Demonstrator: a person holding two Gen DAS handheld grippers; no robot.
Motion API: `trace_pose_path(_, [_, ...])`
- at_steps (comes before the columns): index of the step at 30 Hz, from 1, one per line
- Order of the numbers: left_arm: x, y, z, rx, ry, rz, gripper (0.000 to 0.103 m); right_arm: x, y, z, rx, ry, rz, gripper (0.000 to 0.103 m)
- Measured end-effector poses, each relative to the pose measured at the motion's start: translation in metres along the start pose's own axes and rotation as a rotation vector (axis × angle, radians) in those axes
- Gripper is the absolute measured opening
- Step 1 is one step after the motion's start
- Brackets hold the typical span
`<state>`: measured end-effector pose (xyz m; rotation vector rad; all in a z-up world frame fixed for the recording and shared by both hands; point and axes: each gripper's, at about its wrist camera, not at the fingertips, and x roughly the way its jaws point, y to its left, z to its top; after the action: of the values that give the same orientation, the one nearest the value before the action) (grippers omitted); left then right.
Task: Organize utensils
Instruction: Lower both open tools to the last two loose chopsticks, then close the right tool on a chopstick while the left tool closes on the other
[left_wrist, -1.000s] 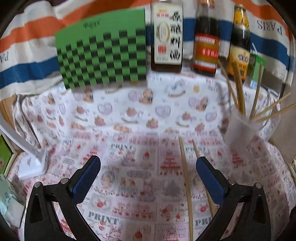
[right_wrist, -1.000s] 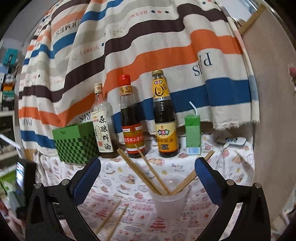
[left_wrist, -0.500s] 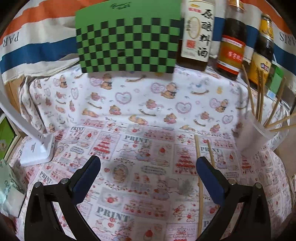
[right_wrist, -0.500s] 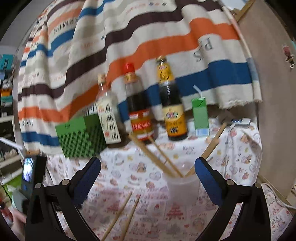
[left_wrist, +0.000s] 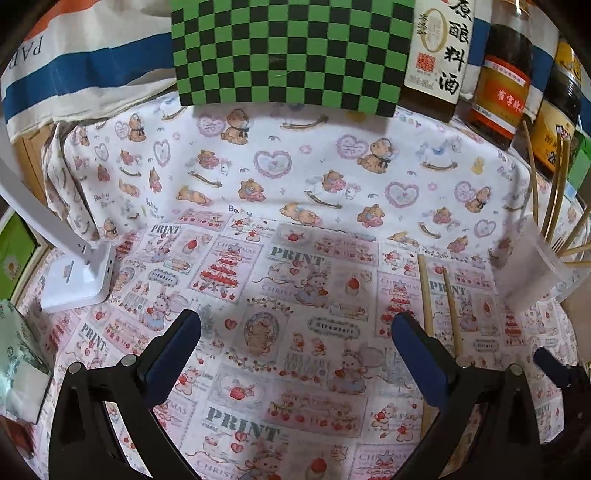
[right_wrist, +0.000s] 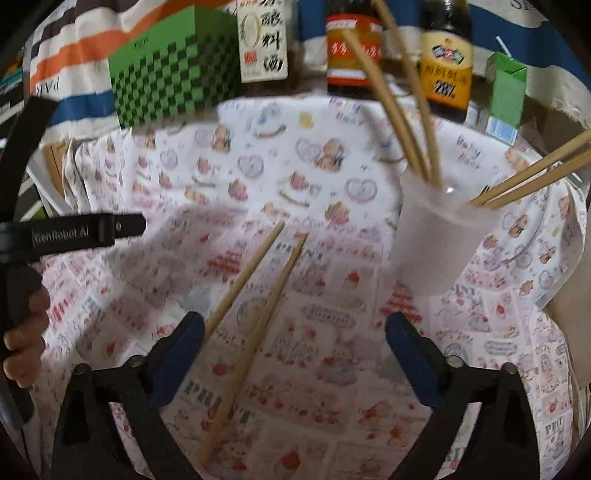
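Two loose wooden chopsticks (right_wrist: 255, 295) lie side by side on the patterned cloth; in the left wrist view they (left_wrist: 424, 291) lie by my left gripper's right finger. A translucent plastic cup (right_wrist: 439, 240) holds several chopsticks (right_wrist: 402, 110) and stands to their right; it also shows at the right edge of the left wrist view (left_wrist: 535, 269). My left gripper (left_wrist: 295, 332) is open and empty above the cloth. My right gripper (right_wrist: 295, 332) is open and empty, low over the near ends of the loose chopsticks.
A green checkered box (left_wrist: 291, 55), three sauce bottles (left_wrist: 498, 81) and a green juice carton (right_wrist: 506, 92) line the back. A white lamp base (left_wrist: 77, 277) stands on the left. The other hand-held gripper (right_wrist: 74, 232) shows at the left of the right wrist view.
Both grippers have moved down and forward toward the cloth. The right wrist view has tilted from the striped backdrop down to the loose chopsticks and the cup.
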<state>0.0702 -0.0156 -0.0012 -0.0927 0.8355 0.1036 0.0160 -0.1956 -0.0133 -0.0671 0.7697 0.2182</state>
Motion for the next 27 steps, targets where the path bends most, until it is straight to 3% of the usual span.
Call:
trace_pose_path(6, [-0.001,0.001,-0.001,-0.025,-0.015,-0.006,0.102,0.016,0.007,-0.008,-0.015,0.097,0.047,0.069])
trace_pose_path(10, [-0.002,0.003,0.000,-0.033,-0.018,-0.005,0.102,0.021,0.018,-0.011,-0.074,0.134,0.047,0.066])
trace_pose_path(15, [-0.003,0.006,0.000,-0.044,-0.022,0.003,0.102,0.023,0.033,-0.017,-0.144,0.154,0.039,0.049])
trace_pose_path(16, [-0.002,0.006,0.000,-0.044,-0.022,0.002,0.102,0.022,0.033,-0.017,-0.137,0.145,0.042,0.046])
trace_pose_path(18, [-0.001,0.005,0.000,-0.043,-0.021,0.002,0.102,0.023,0.030,-0.017,-0.121,0.149,0.028,0.031])
trace_pose_path(20, [0.000,0.004,-0.001,-0.035,-0.019,0.006,0.102,0.023,0.026,-0.016,-0.101,0.152,0.038,0.029])
trace_pose_path(23, [0.001,0.001,-0.002,-0.022,-0.019,0.016,0.102,0.025,0.022,-0.016,-0.080,0.154,0.040,0.011])
trace_pose_path(27, [0.005,-0.003,-0.003,-0.003,-0.003,0.016,0.102,0.021,0.013,-0.013,-0.019,0.119,0.063,0.008])
